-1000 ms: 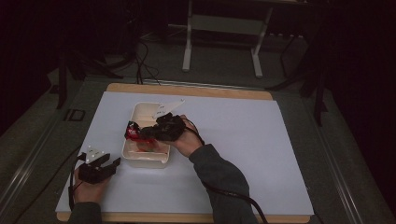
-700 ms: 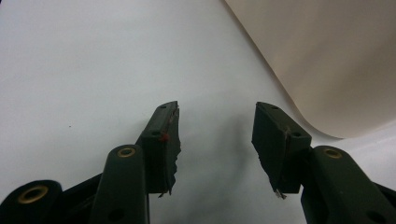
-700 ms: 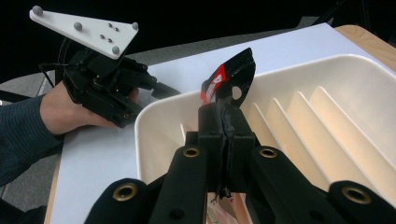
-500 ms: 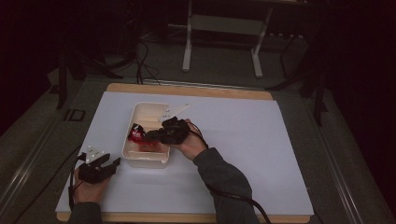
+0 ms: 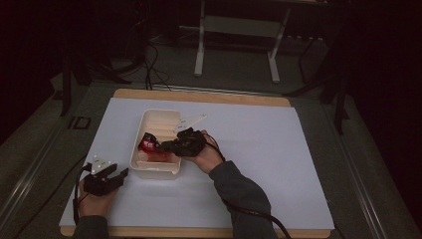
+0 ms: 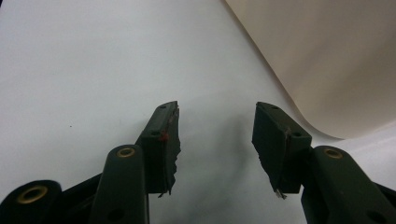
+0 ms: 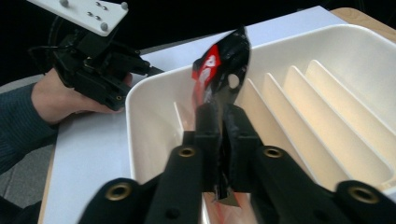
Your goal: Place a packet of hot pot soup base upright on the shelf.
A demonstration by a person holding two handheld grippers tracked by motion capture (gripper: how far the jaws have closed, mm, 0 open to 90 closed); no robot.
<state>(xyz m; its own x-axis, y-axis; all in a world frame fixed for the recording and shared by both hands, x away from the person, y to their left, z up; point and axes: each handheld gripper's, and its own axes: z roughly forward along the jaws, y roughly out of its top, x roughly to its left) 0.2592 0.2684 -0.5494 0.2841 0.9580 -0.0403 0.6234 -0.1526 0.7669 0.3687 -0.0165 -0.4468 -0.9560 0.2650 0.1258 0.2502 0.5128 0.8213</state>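
A cream plastic tray (image 5: 157, 119) with ribbed dividers (image 7: 299, 93) lies left of the table's middle. My right gripper (image 5: 160, 146) reaches over the tray's near half, shut on a black and red snack packet (image 5: 148, 142) that it holds upright above the dividers (image 7: 223, 65). Something red (image 5: 160, 156) lies on the tray floor under it. My left gripper (image 5: 119, 175) rests on the white table surface near the tray's front left corner, open, with nothing between its fingers (image 6: 164, 135). The tray's rounded corner (image 6: 327, 70) lies just beyond its jaws.
A white sheet (image 5: 278, 149) covers the wooden table. A small white card (image 5: 190, 120) leans at the tray's far right edge. A metal stand (image 5: 236, 30) and cables are on the floor behind the table.
My right gripper has drifted toward the tray's near end and lower, carrying the packet with it. The left gripper has stayed in place.
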